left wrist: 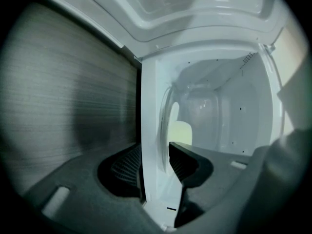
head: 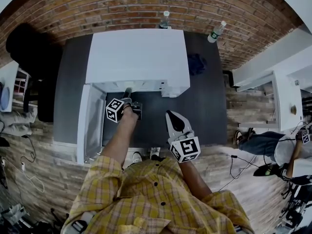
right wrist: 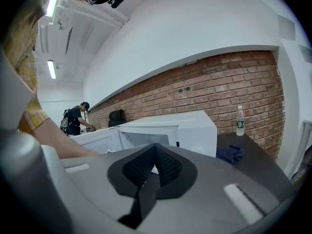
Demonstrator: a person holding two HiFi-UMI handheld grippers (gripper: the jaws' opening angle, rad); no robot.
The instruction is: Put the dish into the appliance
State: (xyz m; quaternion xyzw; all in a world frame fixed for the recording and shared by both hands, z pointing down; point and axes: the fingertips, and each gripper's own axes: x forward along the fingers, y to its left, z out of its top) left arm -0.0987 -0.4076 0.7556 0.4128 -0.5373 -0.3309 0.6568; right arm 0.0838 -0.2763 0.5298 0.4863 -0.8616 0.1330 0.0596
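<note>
A white microwave [head: 139, 52] stands on the dark table [head: 214, 106] with its door [head: 90, 123] swung open to the left. My left gripper [head: 127, 91] reaches into the opening. In the left gripper view its jaws [left wrist: 155, 147] are open, with the dish [left wrist: 153, 111] between them: a pale plate seen edge-on, its clear curved rim toward the white cavity [left wrist: 229, 111]. My right gripper [head: 168, 114] hovers in front of the microwave over the table. It is shut [right wrist: 155, 149] with nothing in it.
Two water bottles [head: 165, 19] [head: 216, 31] stand at the table's back by the brick wall. A dark blue cloth [head: 196, 64] lies right of the microwave. A black chair [head: 29, 48] is at the left. A person [head: 273, 145] sits at the far right.
</note>
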